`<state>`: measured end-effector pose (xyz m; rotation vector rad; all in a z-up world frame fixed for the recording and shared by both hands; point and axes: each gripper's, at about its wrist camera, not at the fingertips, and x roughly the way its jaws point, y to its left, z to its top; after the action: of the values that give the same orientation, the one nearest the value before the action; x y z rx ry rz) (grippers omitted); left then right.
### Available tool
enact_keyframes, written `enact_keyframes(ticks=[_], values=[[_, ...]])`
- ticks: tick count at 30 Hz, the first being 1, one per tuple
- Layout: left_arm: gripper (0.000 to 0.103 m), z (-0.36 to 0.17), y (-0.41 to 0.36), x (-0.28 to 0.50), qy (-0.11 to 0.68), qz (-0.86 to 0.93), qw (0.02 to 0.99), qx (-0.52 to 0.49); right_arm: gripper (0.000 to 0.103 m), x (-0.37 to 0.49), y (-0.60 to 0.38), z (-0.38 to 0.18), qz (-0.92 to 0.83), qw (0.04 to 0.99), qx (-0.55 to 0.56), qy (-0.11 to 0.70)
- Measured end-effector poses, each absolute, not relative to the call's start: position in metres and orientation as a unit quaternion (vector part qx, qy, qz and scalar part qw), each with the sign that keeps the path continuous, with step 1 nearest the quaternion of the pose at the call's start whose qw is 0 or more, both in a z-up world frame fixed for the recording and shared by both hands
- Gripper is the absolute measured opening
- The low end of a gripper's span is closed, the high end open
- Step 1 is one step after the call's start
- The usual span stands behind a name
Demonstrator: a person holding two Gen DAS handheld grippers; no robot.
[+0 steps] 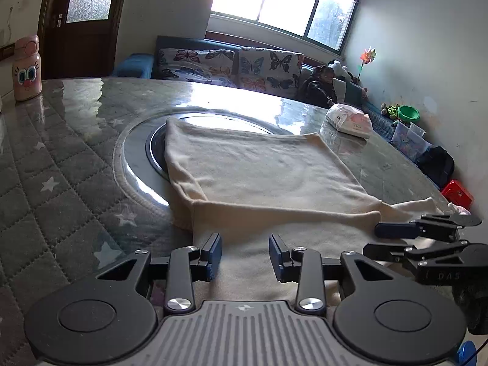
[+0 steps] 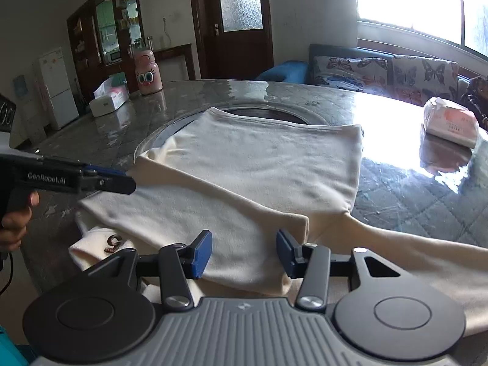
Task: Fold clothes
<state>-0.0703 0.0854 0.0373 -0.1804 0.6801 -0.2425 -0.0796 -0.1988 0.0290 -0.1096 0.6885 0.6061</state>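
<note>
- Cream garment point(image 1: 262, 177) is laid flat mid-desk, partly folded; its far hem overlaps the round inset point(image 1: 137, 149) at the desk point(image 1: 61, 152) centre.
- Left tongs point(image 1: 245, 254) are seen spread in the left wrist view, with nothing between the pads, hovering over the near cloth edge at 6 o'clock.
- Right tongs point(image 2: 244, 251) are likewise spread and hold nothing, over a folded flap; a sleeve point(image 2: 411, 244) trails off toward 4 o'clock.
- In the right view the left tongs point(image 2: 122, 180) come in side-on at 9 o'clock, with their tips at the garment's left edge. Their state cannot be told from that angle.
- Open desk is seen at 9–10 o'clock of the cloth; a tissue pack point(image 1: 349, 120) sits at 2 o'clock, well apart from the garment.
- Only the right view shows a brown print point(image 2: 113, 243) on a tucked layer at 7 o'clock, and a white tissue box point(image 2: 106, 100) near the pink bottle point(image 2: 147, 71).
- Only the left view shows the desk's right edge with a red box point(image 1: 457, 193) beyond it.
</note>
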Motion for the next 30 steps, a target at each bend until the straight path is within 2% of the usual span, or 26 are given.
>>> enact_keyframes(ticks=[8, 11, 14, 16, 20, 22, 26, 30], values=[[0.048, 0.057, 0.068, -0.066, 0.315, -0.133, 0.937, -0.074, 0.052, -0.091, -0.236, 0.046, 0.237, 0.923, -0.027, 0.303], [0.058, 0.063, 0.058, -0.064, 0.311, -0.136, 0.938, -0.07, 0.055, -0.095, -0.26, 0.048, 0.189, 0.938, -0.004, 0.291], [0.066, 0.067, 0.046, -0.061, 0.308, -0.141, 0.938, -0.075, 0.064, -0.103, -0.275, 0.048, 0.156, 0.948, 0.009, 0.279], [0.078, 0.069, 0.035, -0.059, 0.304, -0.137, 0.941, -0.066, 0.067, -0.11, -0.286, 0.048, 0.132, 0.953, 0.019, 0.272], [0.085, 0.071, 0.01, -0.056, 0.301, -0.141, 0.943, -0.032, 0.071, -0.119, -0.306, 0.048, 0.101, 0.96, 0.028, 0.26], [0.088, 0.071, -0.002, -0.055, 0.303, -0.15, 0.941, -0.022, 0.081, -0.126, -0.314, 0.049, 0.088, 0.964, 0.029, 0.249], [0.092, 0.072, -0.021, -0.055, 0.303, -0.161, 0.939, -0.008, 0.088, -0.141, -0.328, 0.052, 0.076, 0.97, 0.035, 0.228], [0.097, 0.073, -0.034, -0.057, 0.303, -0.168, 0.938, -0.001, 0.102, -0.151, -0.34, 0.052, 0.058, 0.974, 0.047, 0.213]])
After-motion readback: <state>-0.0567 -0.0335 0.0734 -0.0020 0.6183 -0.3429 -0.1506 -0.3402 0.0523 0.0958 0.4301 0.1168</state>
